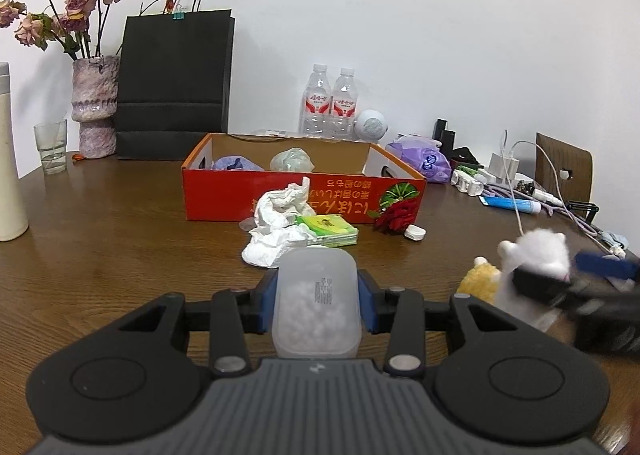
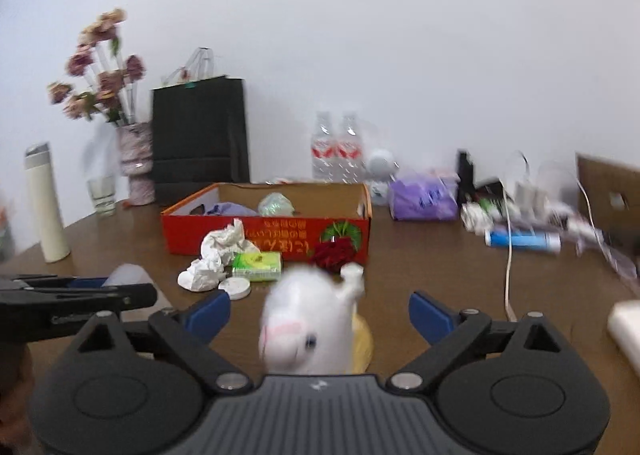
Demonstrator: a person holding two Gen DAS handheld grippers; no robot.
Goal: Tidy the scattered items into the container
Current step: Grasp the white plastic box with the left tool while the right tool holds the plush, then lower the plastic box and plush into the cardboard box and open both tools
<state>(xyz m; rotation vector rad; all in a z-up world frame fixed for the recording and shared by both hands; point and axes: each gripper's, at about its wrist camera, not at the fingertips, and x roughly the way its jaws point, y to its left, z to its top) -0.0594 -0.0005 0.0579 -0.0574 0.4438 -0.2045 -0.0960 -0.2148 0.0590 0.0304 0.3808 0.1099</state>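
Along the counter's far edge stand a black bag, a flower vase, 2 water bottles and a glass.

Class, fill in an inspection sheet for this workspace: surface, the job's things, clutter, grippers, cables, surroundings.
Surface: brown wooden table.
Job's things: red cardboard box already holds two bagged items; crumpled tissue, green tissue pack, red rose and small white case lie in front of it.
Clutter: two water bottles, purple pack, blue tube.
Grippers: left gripper is shut on a frosted container; right gripper is open around a white plush toy.
Cables: white cable trails from a charger at right.
Surroundings: flower vase, black paper bag, glass, white wall.
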